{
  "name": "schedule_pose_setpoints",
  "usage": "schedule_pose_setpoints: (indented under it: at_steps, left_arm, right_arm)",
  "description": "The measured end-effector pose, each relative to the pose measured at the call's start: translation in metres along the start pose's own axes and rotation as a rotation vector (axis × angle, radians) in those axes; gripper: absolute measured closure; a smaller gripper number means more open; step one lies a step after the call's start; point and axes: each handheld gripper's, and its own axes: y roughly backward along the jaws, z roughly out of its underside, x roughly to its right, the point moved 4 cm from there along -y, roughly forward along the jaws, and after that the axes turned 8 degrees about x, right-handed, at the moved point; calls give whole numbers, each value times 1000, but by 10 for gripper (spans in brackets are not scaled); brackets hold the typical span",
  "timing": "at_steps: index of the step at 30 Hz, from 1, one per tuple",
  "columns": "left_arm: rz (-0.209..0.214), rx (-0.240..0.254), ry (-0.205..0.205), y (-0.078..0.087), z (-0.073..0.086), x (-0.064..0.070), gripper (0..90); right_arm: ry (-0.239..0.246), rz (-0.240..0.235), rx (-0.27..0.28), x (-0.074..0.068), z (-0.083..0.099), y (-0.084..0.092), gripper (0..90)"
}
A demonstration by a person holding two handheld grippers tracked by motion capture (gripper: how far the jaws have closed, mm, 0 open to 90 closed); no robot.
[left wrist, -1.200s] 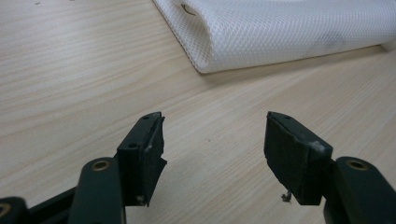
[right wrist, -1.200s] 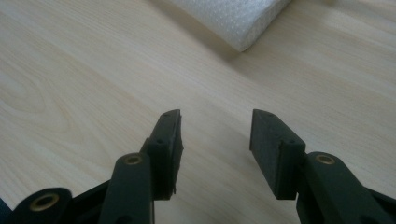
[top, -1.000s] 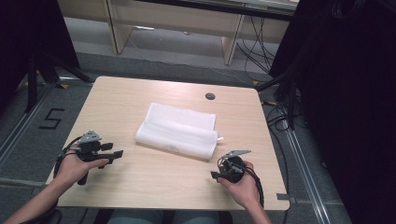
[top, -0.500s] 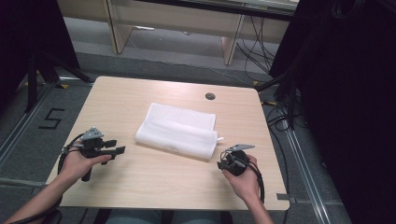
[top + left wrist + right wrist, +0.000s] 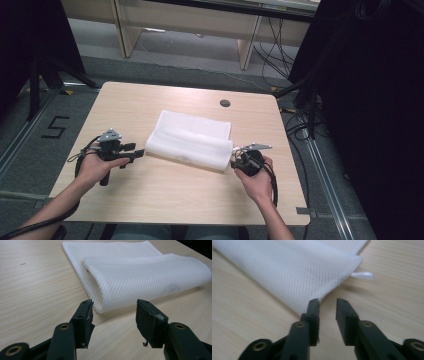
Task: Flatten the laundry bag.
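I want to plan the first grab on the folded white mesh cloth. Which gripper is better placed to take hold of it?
Probably the right gripper: its open fingers sit right at the corner of the white mesh cloth. The left gripper is also open and aimed at the cloth's other end, but with bare table between.

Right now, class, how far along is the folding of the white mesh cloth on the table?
Done: the white mesh cloth lies on the table with its near part doubled over. In hand: the left tongs are open at its left end, and the right tongs, just opening, have a gap at its right corner; neither grips. Left, probably: grasping both ends and folding again.
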Motion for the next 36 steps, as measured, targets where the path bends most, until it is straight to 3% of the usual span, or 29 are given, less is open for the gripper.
schedule_pose_setpoints:
  at_steps: [4, 6, 8, 10, 13, 14, 16, 17, 19, 21, 22, 23, 24, 26, 28, 30, 32, 36]
  left_arm:
    - [3, -5, -13, -12, -3, 3, 434]
    - [-3, -9, -16, -16, -2, 5, 427]
    - [-10, -15, -23, -19, 0, 6, 424]
    - [-13, -20, -29, -19, 1, 7, 428]
    - [-20, -23, -26, -21, 3, 6, 429]
    - [-24, -23, -22, -21, 4, 5, 429]
    - [-21, -28, -23, -21, 4, 4, 428]
    - [-30, -32, -24, -22, 6, 3, 427]
    - [-34, -33, -26, -21, 7, 1, 425]
    - [-25, -25, -9, -22, 7, 1, 427]
    - [-22, -19, 1, -22, 7, 1, 428]
    - [-17, -19, -5, -23, 7, 0, 429]
    - [-17, -29, -14, -23, 7, -1, 432]
    - [-18, -30, -31, -24, 7, -1, 455]
    - [2, -32, -46, -26, 7, 0, 468]
    - [7, -33, -45, -27, 7, 2, 489]
    - [17, -46, -50, -27, 8, 5, 521]
    - [25, -69, -54, -26, 9, 8, 611]
  right_arm:
    - [-18, -7, 0, 1, -7, -11, 606]
    - [-57, -20, 1, 1, -8, -15, 584]
    - [-44, 7, 1, 4, -9, -19, 557]
    - [-74, -33, 18, 2, -10, -24, 533]
    - [-102, -11, -4, 0, -8, -28, 516]
    - [-86, -30, 4, 1, -7, -29, 508]
    - [-108, -6, -5, 1, -7, -29, 503]
    - [-84, -13, 2, 4, -6, -31, 500]
    - [-130, 13, -17, 2, -5, -31, 501]
    - [-152, -11, -6, -2, -3, -34, 502]
    - [-204, -17, -56, -6, -3, -32, 508]
    - [-201, -11, -61, -7, -2, -33, 521]
    - [-156, 4, -63, -5, -1, -34, 533]
    - [-142, -65, -46, -4, -1, -34, 559]
    - [-118, -63, -36, -6, -1, -35, 595]
    - [-123, -79, -53, -7, -1, -34, 627]
    - [-80, -85, -54, -9, 1, -36, 704]
    - [-89, -96, -82, -13, 2, -36, 775]
